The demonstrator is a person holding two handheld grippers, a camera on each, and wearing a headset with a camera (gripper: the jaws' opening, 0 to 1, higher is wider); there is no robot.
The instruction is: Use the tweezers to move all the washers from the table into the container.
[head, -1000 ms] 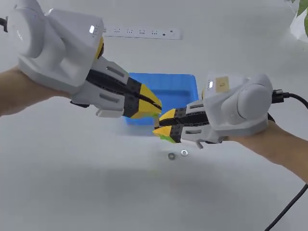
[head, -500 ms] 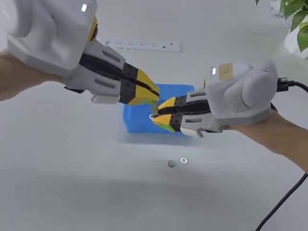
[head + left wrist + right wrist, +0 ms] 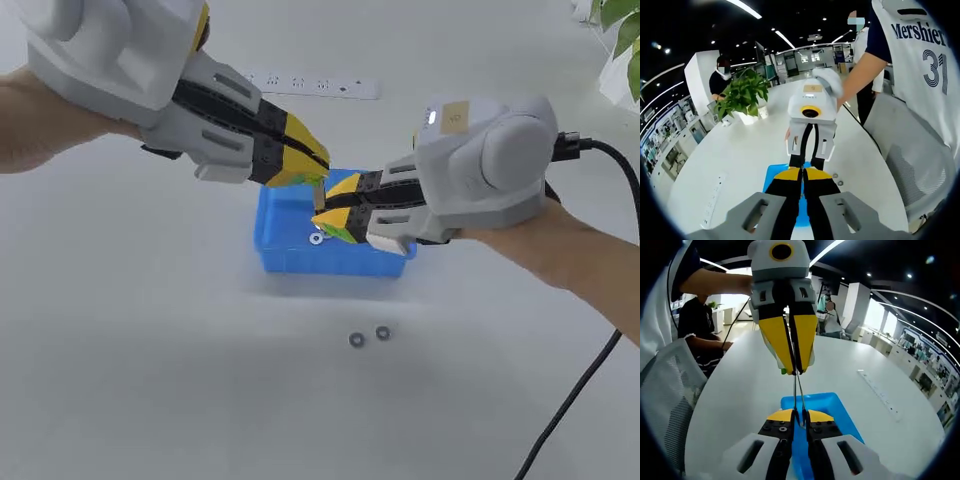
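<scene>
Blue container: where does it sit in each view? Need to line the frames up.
Head view: container at centre, slightly left.
Left gripper view: container bottom centre, behind that view's jaws.
Right gripper view: container lower centre, just past that view's jaws.
Shared landmark: white power strip.

Your tweezers (image 3: 798,385) are thin and silvery, running straight from the left jaws to between your right jaws. Just below both jaw tips sits the open blue container (image 3: 300,262), with one washer (image 3: 317,238) inside its walls. Two small metal washers (image 3: 357,340) lie side by side on the worktop (image 3: 150,380), apart from the jaws, on your side of the container
</scene>
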